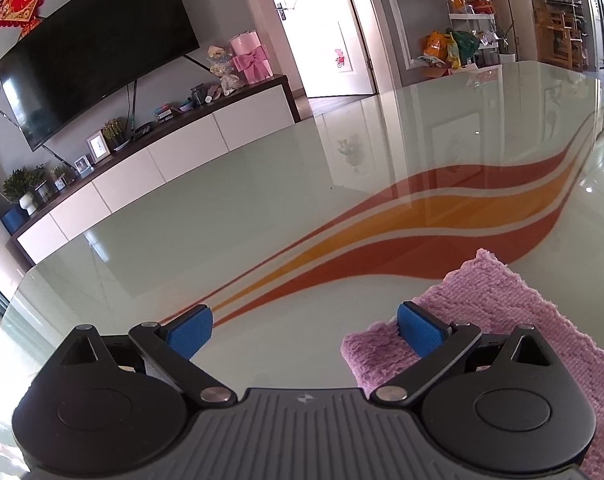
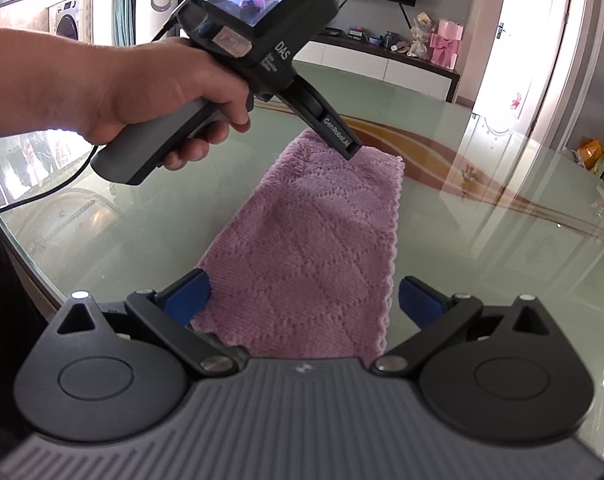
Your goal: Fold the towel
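room: living room, black TV [image 1: 98, 52] on wall, white low cabinet [image 1: 162, 168] under it, pink gift box with bow [image 1: 251, 58] on top, door beyond
surface: glass table [image 1: 262, 208], pale green, glossy, orange/yellow wave stripes [image 1: 442, 216] across it
towel: pink towel [image 2: 306, 240] lies flat on table as a long narrow strip, scalloped edge on its right side; looks already doubled over, layers not clear
left gripper: left gripper [image 1: 304, 330] wide open, blue pads, nothing between them; right pad [image 1: 420, 330] over the towel's far corner, left pad over bare glass; contact with towel can't tell
right gripper: right gripper [image 2: 304, 300] wide open, empty, over the towel's near end; left pad [image 2: 188, 294] at the towel's left edge, right pad just beside the scalloped edge
hand: person's left hand [image 2: 162, 92] wraps the left gripper's handle, seen from right wrist; small screen on the device lit, cable trails off the handle
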Demonstrator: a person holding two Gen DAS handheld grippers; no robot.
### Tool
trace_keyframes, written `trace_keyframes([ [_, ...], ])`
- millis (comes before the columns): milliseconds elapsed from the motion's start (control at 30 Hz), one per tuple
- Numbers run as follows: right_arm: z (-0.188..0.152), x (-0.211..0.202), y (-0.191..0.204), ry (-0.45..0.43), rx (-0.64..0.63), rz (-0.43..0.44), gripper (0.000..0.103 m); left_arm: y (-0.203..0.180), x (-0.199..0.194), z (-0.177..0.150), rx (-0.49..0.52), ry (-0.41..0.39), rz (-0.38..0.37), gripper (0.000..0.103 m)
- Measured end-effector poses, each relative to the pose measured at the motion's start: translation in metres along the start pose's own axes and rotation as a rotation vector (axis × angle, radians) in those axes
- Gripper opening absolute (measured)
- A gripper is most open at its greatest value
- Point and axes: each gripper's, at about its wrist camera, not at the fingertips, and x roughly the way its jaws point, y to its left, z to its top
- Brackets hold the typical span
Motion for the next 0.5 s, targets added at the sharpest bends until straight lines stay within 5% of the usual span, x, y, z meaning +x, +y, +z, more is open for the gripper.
trace_keyframes([
  [233,0.0,-0.01,-0.002,-0.059,0.0,-0.008,0.1,0.001,-0.012,0.006,-0.004,-0.022,0.001,0.095],
  [500,0.003,-0.04,-0.034,-0.105,0.106,-0.06,0.101,0.006,-0.087,-0.012,-0.09,-0.047,0.006,0.096],
])
